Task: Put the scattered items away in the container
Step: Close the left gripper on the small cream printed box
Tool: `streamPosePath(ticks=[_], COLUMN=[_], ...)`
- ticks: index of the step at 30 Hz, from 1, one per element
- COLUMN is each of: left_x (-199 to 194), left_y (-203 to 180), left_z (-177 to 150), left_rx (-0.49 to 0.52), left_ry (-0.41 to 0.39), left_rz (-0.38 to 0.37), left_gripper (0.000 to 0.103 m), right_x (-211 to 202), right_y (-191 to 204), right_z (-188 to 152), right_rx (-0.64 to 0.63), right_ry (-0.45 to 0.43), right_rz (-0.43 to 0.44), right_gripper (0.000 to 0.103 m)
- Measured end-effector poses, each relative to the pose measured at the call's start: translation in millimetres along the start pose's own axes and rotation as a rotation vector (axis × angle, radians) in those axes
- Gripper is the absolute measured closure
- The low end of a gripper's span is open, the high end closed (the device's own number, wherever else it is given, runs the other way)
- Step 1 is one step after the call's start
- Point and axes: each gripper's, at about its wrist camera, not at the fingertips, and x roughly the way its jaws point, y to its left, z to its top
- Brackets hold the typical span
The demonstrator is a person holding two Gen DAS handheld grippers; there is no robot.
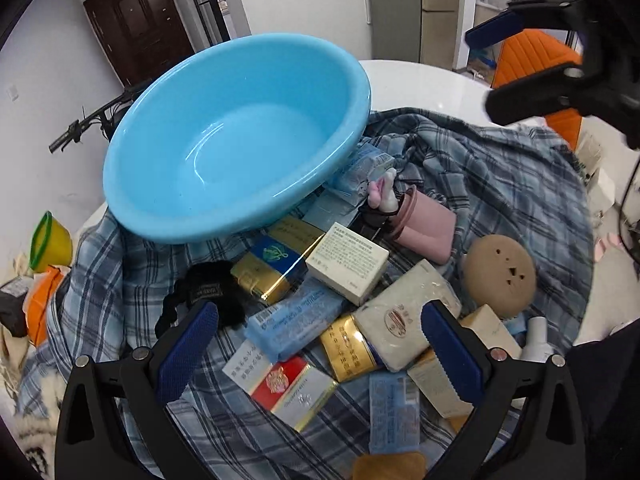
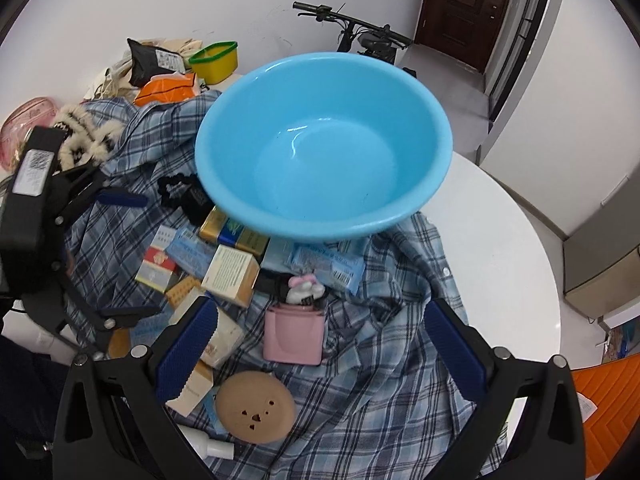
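both tongs apart and holding nothing, big round sky-blue plastic basin (image 2: pixel 324 148) bare inside.

left gripper (image 1: pixel 320 340) hovers over small cardboard packets (image 1: pixel 348 264) heaped mid-cloth on the crumpled blue plaid shirt (image 2: pixel 380 360) covering the round white table (image 2: pixel 500 240); the basin sits at the far edge, propped on packets. right gripper (image 2: pixel 320 344) hangs above the pink rectangular pouch (image 2: pixel 294 336). boxes look light and stiff: pinch across the flat faces. glossy wrappers may slip.
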Motion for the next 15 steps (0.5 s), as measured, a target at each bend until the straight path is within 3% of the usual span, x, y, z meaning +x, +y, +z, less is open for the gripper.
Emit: streamPosePath(ticks=[3, 6, 10, 15], left_x=[9, 26, 52, 76], left_y=[-9, -13, -17, -5], left_z=[4, 11, 20, 28], left_rx=[0.035, 0.021, 0.028, -0.036], left_ry=[0.006, 0.032, 0.061, 0.091], left_rz=[0.009, -0.044, -0.052, -0.069], left_gripper=[0.000, 0.000, 0.000, 0.000], right_x=[1, 6, 16, 19], right_y=[-2, -7, -18, -25], right_z=[-9, -16, -22, -28], right_rx=[-0.004, 0.010, 0.061, 0.083], right_ry=[0.004, 0.013, 0.035, 0.040], right_rz=[0.001, 0.006, 0.026, 0.016], right_gripper=[0.000, 0.000, 0.000, 0.000])
